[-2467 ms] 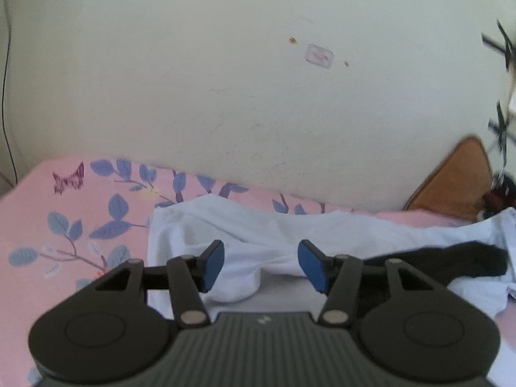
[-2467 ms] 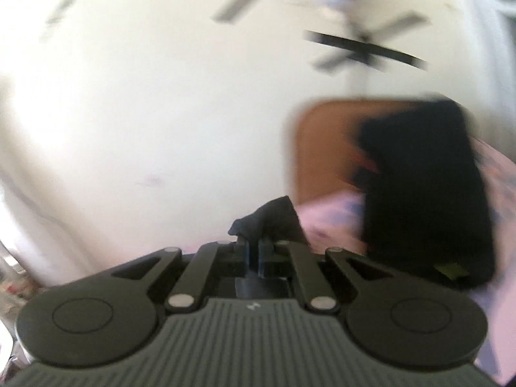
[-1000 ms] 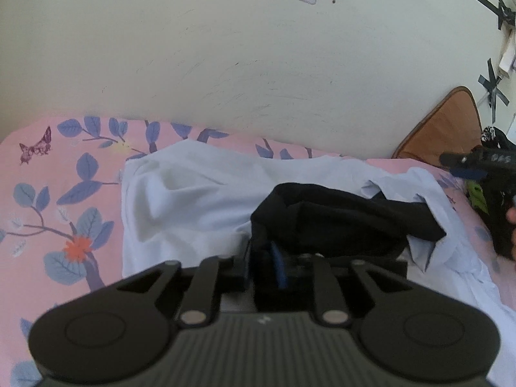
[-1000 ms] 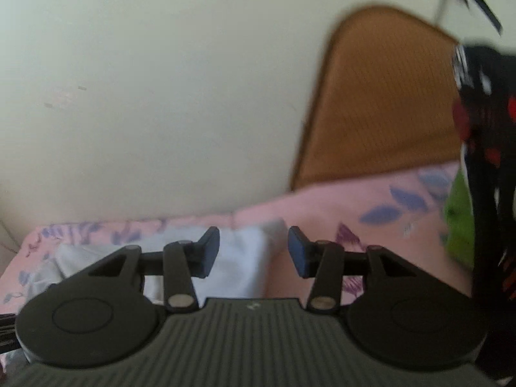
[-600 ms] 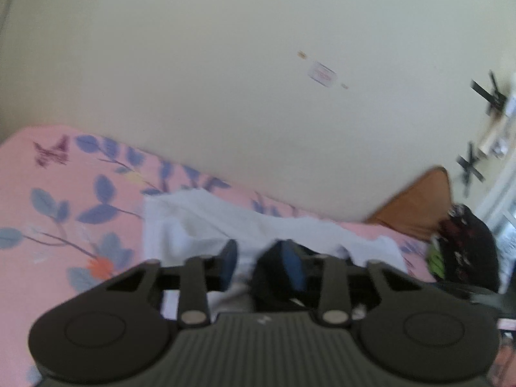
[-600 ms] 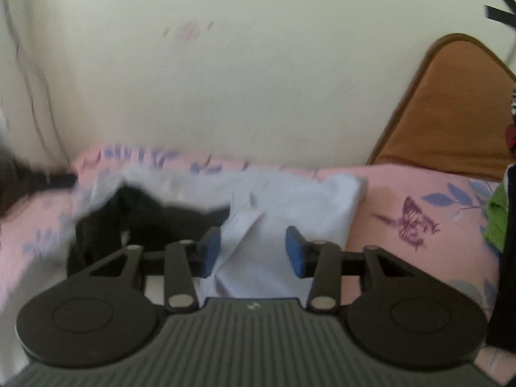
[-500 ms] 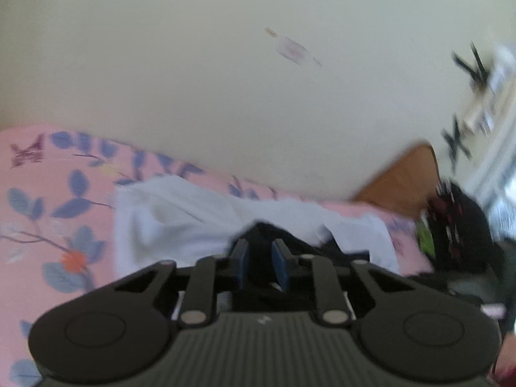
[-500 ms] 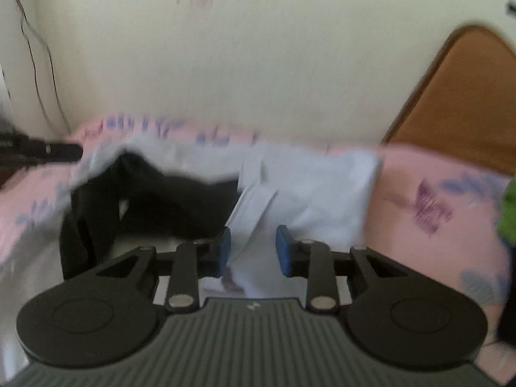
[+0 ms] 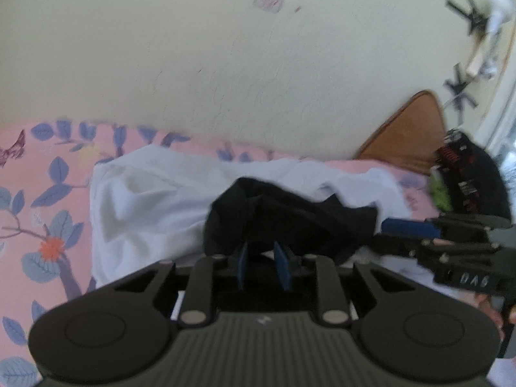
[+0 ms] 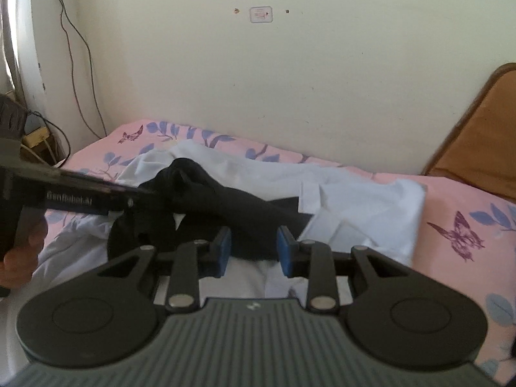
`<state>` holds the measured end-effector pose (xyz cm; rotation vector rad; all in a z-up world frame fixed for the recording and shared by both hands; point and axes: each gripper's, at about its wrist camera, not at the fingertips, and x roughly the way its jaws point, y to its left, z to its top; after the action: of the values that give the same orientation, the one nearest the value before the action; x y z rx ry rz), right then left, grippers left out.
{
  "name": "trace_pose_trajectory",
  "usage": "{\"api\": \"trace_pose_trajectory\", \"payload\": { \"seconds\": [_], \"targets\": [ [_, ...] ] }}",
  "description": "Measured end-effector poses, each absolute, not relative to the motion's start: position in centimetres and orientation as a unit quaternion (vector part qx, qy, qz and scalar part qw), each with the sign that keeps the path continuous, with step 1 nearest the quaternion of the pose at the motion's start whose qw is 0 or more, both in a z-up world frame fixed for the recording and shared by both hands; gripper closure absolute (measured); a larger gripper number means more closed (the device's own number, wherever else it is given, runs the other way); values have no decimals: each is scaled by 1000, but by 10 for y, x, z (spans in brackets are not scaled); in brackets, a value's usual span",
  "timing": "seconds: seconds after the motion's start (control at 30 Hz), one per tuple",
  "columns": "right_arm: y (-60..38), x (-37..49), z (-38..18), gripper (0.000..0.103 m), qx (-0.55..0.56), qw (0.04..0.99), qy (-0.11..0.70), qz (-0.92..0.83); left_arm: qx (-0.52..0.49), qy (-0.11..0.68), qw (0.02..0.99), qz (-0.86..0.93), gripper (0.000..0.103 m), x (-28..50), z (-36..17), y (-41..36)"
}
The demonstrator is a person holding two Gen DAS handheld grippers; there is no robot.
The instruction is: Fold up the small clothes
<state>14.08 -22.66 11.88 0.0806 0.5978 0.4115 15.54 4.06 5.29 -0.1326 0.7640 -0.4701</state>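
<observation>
Nearest in the left wrist view, the left gripper (image 9: 260,269) has its blue pads (image 9: 242,267) drawn close together on a fold of the black garment (image 9: 290,222); the cloth bunches darkly over the tips, so the pinch itself is hard to make out. In the right wrist view, the right gripper (image 10: 253,251) has just been closing. Its pads (image 10: 283,251) stand partly apart with the garment's other end between them, and whether they press on the cloth cannot be told. From the left view this gripper shows side-on at the right edge, part cut off.

The black garment lies crumpled and stretched between the two grippers, on top of a white cloth (image 10: 354,200) spread over the pink floral bedsheet (image 10: 467,219). A hand (image 10: 19,258) on the left gripper's handle is half out of frame.

Farther back, a brown headboard (image 10: 483,135) is cut by the frame, a dark bag (image 9: 471,177) is blurred, and a cable (image 10: 80,42) hangs on the wall (image 10: 290,80).
</observation>
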Motion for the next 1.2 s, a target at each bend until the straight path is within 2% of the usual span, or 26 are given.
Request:
{"api": "trace_pose_trajectory", "payload": {
  "seconds": [0.13,0.2,0.33,0.47,0.67,0.97,1.0,1.03,1.07,1.2],
  "targets": [
    [-225,178,92,70,81,907,362,199,-98,389,889,-223,87,166,42,53],
    [-232,183,96,70,98,902,369,203,-119,395,883,-226,88,170,40,59],
    [-234,176,134,70,53,927,303,214,-143,401,874,-233,88,174,37,66],
    [-241,192,152,70,17,938,291,186,-151,404,871,-235,88,174,36,68],
    [-293,228,131,68,186,894,364,181,-145,404,872,-234,88,173,38,66],
    [-281,231,114,68,161,885,395,185,-140,404,874,-232,88,173,39,64],
    [-280,233,113,73,165,881,399,191,-139,404,874,-231,88,173,39,64],
    [-280,233,112,83,170,878,401,199,-139,405,874,-231,88,173,39,64],
    [-279,232,113,99,174,879,395,204,-139,405,874,-231,88,173,40,64],
    [-291,217,134,100,195,894,348,202,-137,405,875,-227,88,171,43,64]
  ]
}}
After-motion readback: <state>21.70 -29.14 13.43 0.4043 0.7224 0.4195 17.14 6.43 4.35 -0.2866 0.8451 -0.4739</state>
